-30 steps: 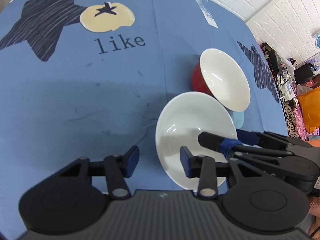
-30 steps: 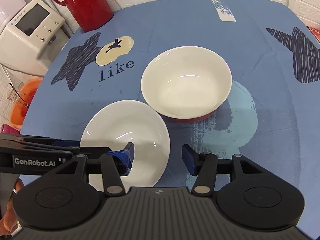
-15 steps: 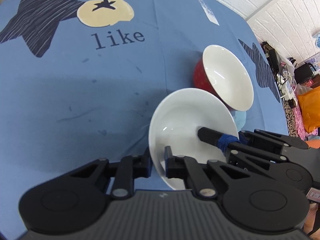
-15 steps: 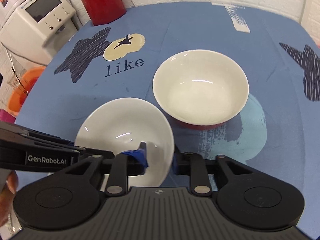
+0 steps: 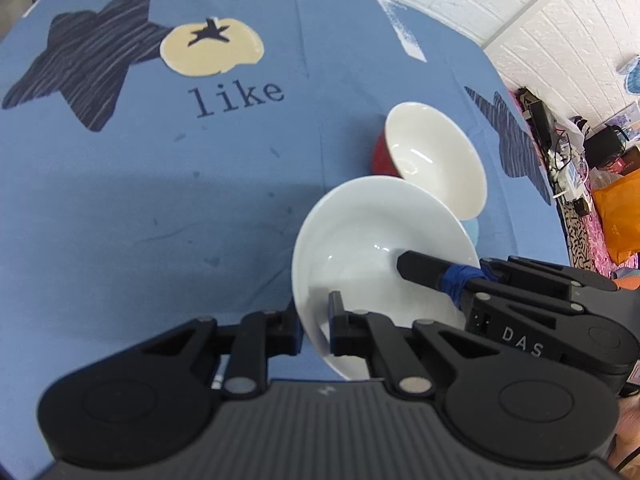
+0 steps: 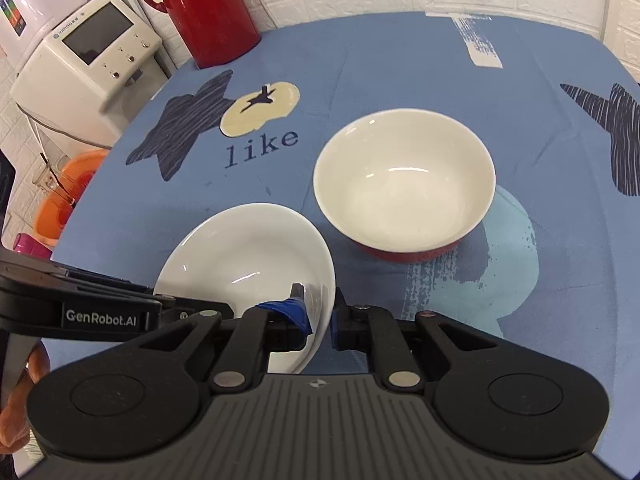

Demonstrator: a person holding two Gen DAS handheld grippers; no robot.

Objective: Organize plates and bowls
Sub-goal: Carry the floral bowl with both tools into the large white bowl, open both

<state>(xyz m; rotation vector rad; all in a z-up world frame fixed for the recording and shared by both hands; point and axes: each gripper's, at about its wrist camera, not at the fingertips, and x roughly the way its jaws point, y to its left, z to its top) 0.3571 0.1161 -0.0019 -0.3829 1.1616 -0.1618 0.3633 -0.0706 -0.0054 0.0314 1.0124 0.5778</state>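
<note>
Where the near rim of the shallow white ceramic plate (image 5: pixel 360 240) dips behind black linkage, hidden from both wrist views. Left gripper (image 5: pixel 314 330) pinching that rim at the plate's left edge, one pad inside, one outside; right gripper (image 6: pixel 320 320) clamped on the opposite edge, its blue-taped finger (image 6: pixel 290 310) lying inside the dish. Plate tilted on the blue printed tablecloth (image 6: pixel 400 60), beside the round bowl with white interior and red exterior (image 6: pixel 404 184); whether rims touch, not discernible. Red outer wall mostly concealed, visible only as a low band. Glossy red jug (image 6: pixel 208 8) cut off at top. White appliance with dark screen (image 6: pixel 88 52) at table's edge, its small logo illegible. Legible: "like" on the cloth, "GenRobot.AI" and "DAS" on gripper bodies. Orange tub (image 6: pixel 60 200) partly obscured; fingertips (image 6: pixel 24 392) at frame edge only.
</note>
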